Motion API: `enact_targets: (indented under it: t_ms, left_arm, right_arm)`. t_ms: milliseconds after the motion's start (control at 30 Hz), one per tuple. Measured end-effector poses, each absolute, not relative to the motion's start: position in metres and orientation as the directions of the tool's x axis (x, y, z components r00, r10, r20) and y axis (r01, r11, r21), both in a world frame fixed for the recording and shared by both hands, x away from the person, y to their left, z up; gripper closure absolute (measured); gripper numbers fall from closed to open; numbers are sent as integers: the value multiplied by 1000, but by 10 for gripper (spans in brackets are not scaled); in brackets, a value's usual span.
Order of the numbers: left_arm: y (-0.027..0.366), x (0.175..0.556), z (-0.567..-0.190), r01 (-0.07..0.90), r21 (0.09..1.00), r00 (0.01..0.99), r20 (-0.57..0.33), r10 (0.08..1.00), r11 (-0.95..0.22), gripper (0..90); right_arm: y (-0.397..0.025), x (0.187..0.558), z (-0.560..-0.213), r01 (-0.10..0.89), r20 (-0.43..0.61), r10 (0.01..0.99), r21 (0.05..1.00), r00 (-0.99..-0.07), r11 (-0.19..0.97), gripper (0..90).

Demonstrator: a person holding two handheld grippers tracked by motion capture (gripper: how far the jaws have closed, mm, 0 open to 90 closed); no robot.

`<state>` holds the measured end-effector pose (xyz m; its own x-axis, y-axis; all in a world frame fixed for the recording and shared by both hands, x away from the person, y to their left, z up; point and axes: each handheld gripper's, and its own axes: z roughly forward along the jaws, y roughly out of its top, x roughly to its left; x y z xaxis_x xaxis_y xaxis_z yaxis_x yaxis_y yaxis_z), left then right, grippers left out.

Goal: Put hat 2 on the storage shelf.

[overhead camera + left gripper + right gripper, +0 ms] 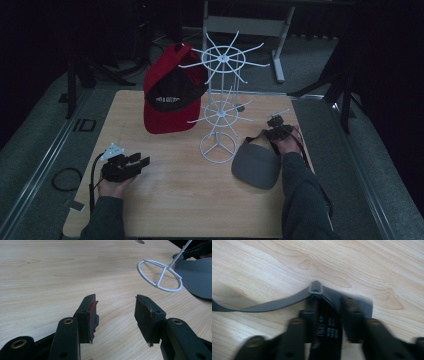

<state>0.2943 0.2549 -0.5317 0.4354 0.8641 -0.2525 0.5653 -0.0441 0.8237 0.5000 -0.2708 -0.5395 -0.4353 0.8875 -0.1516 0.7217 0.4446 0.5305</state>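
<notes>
On the table (175, 190): right gripper (278, 131) — jaws closed on the grey cap's (256, 165) strap, just right of the white rack (218, 112). Left gripper (131, 165) — jaws wide apart, empty. Red cap (170, 92) hangs on the rack.

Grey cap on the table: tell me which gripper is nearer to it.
Right. The right gripper is at the grey cap's far edge, closed on its strap. The left gripper sits open across the table, beyond the white rack's base.
</notes>
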Motion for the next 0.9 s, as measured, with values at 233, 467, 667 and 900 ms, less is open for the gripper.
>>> enact_targets:
  t_ms: [233, 467, 667, 900]
  left_arm:
    - [255, 294, -534, 568, 822, 435, -253, 864, -46, 524]
    - [255, 293, -535, 569, 821, 434, -255, 864, -43, 524]
    - [254, 294, -536, 569, 821, 435, -254, 864, -44, 525]
    - [252, 295, -538, 575, 816, 435, -255, 863, -49, 525]
  right_arm:
    - [-269, 494, -534, 700, -148, 907, 592, -394, 400, 888]
    - [-272, 480, -517, 616, -126, 907, 696, -401, 368, 890]
    - [-276, 467, -502, 559, -84, 910, 765, -407, 321, 891]
    - [-280, 447, -480, 488, -58, 903, 826, -425, 283, 891]
